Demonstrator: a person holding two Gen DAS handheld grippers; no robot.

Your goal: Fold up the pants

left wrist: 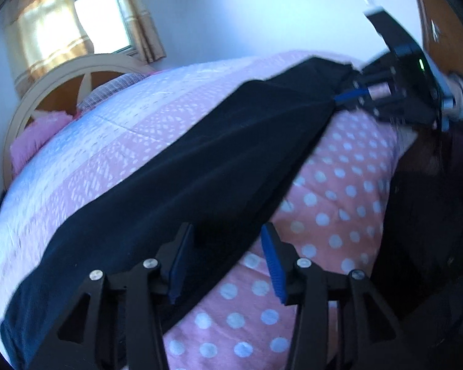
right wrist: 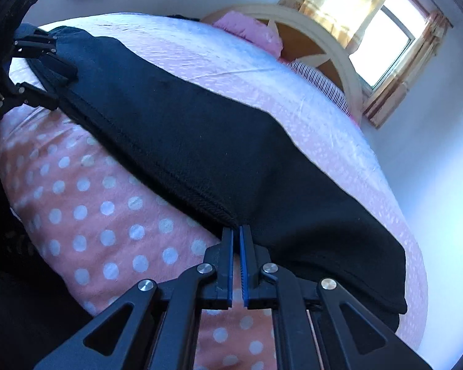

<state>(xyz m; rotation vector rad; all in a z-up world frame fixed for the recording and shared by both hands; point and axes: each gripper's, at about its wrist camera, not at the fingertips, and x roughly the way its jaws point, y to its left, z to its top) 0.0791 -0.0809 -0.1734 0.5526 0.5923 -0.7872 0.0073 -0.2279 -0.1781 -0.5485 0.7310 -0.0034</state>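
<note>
Pants (left wrist: 176, 166): dark, laid in a long band across the bed, folded lengthwise; both ends held up near the bed's near edge.
Left gripper (left wrist: 228, 262): jaws apart, blue pads either side of the cloth's near end; own view does not settle whether the pads touch it.
Right gripper (right wrist: 236, 259): jaws closed to a thin slit, pinching the ribbed corner of the pants.
Left view only: right gripper seen from outside at the far end of the band, blue pad tip buried in cloth, a green light on its body.
Right view only: left gripper (right wrist: 51, 71) at the far end, black fingers around the cloth; knit texture and stitched hem of the pants plain here.
Bed (left wrist: 86, 141): pink and white patterned quilt on top; pink cover with white dots (right wrist: 86, 203) on the near side, bare below the pants.
Headboard (right wrist: 333, 49): cream arch with wooden panels; pink pillow (right wrist: 253, 32) against it, a striped one beside.
Room: pale wall, window (left wrist: 98, 21) with tan curtains behind the headboard.
Edges: far half of the quilt open; the pants' long edge runs beside the dotted cover.
</note>
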